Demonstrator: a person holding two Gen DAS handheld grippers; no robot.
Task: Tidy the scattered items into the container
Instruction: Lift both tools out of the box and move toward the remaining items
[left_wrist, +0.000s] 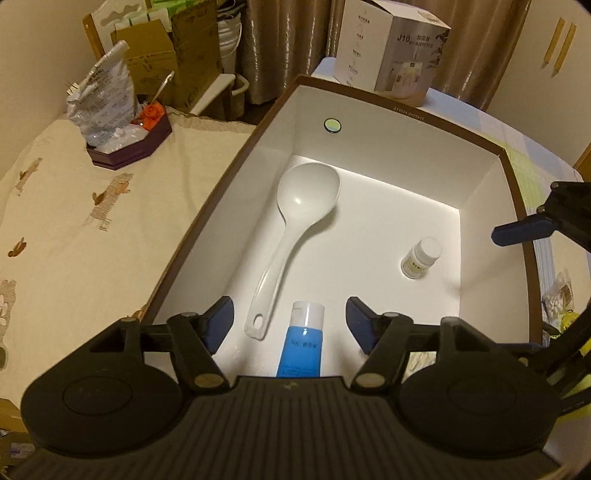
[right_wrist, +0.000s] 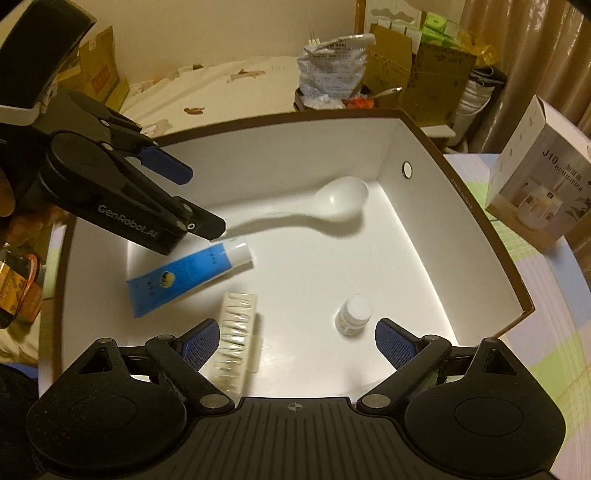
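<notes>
Container (right_wrist: 461, 221) interior, seen from both wrist views: a white box with a brown rim, holding 4 items. White spoon (left_wrist: 295, 221) lies along the floor with its bowl toward the far wall; blue tube (left_wrist: 301, 339) lies beside the spoon's handle; small white bottle (right_wrist: 352, 314) stands upright, apart from the others; clear-handled brush (right_wrist: 232, 339) lies near the front wall.

Left tool (left_wrist: 290, 325) is released and empty, its jaws spread wide above the tube's cap, which sits between the 2 pads but untouched. Right tool (right_wrist: 295, 341) is likewise released and empty, with the brush just inside its left pad and the bottle near its right pad.

Risks, as judged: either tool, lowered or swung carelessly, could tip the upright bottle or shove the tube against the spoon. Both tools crowd the same box, so a collision between them is possible on withdrawal. Small packets (left_wrist: 561, 299) outside the right wall may remain to be collected.
</notes>
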